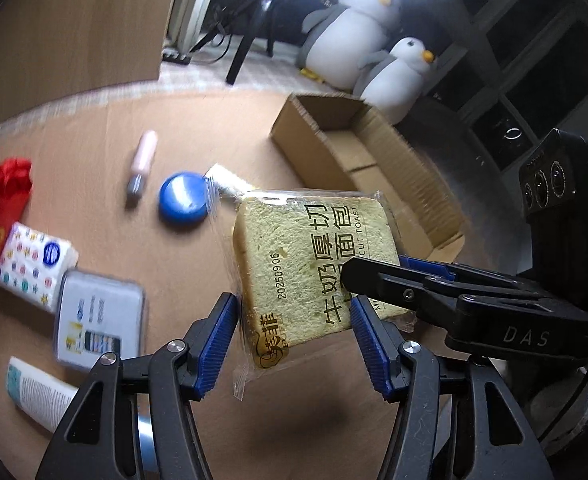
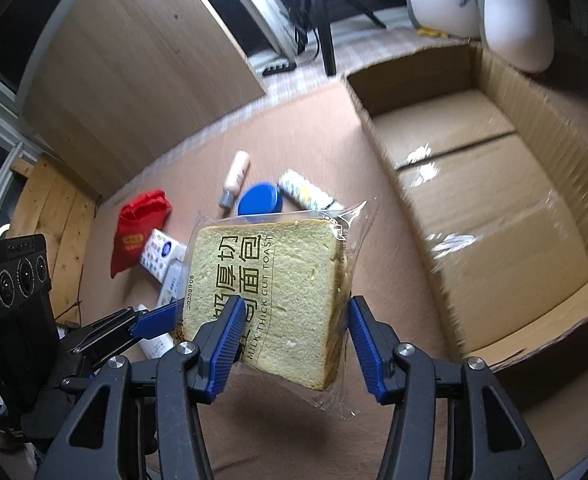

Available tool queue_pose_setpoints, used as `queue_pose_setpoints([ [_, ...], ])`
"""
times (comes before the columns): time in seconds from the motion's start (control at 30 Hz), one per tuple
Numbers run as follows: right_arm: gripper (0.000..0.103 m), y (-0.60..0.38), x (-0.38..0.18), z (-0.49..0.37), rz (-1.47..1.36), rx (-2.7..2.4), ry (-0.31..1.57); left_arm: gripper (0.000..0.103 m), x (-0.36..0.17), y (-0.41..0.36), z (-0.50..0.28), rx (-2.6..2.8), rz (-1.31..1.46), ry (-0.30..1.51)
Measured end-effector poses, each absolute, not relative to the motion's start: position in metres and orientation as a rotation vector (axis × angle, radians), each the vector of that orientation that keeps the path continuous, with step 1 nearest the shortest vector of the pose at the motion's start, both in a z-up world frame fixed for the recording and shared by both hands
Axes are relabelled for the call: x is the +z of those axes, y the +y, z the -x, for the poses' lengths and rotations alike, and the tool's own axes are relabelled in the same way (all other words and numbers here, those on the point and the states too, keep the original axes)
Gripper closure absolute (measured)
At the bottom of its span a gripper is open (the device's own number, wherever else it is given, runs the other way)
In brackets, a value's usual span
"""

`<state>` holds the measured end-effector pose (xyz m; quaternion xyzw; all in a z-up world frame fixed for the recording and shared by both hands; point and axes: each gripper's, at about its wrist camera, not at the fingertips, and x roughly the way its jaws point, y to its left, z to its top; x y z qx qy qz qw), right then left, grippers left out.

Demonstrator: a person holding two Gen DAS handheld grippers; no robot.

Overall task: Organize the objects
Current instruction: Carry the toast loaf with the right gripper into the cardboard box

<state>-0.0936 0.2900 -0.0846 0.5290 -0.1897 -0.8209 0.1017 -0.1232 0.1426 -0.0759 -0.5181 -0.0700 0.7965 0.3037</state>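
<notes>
Left wrist view: a thick toast slice in clear wrap with printed lettering hangs above the table, clamped by the left gripper and right gripper. Far right lies an open cardboard box; left, a blue lid and tissue pack.

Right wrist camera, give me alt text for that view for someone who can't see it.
A wrapped slice of milk thick-cut toast hangs above a brown table, gripped by the right tongs and, from the left, by the left tongs. An open, empty cardboard box sits to the right; a red pouch and blue lid lie behind.
</notes>
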Motion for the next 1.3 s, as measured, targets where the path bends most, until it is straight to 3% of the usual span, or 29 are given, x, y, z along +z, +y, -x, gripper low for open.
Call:
queue_pose_setpoints([
  [0.5,0.054,0.379,-0.047,0.099,-1.506,-2.566,-0.494,0.041,-0.047,0.244,0.137,2.081,1.284,-0.183],
  [1.07,0.054,0.461,-0.077,0.113,-1.578,-2.594,-0.501,0.041,-0.077,0.340,0.156,2.016,1.365,-0.189],
  [1.17,0.053,0.463,-0.079,0.114,-1.590,-2.610,-0.477,0.035,-0.081,0.346,0.156,2.019,1.381,-0.160],
  [1.27,0.048,0.464,-0.077,0.114,-1.583,-2.638,-0.445,0.016,-0.083,0.348,0.157,2.054,1.401,-0.130],
  [1.3,0.047,0.464,-0.076,0.113,-1.582,-2.642,-0.436,0.014,-0.082,0.346,0.157,2.063,1.402,-0.132],
])
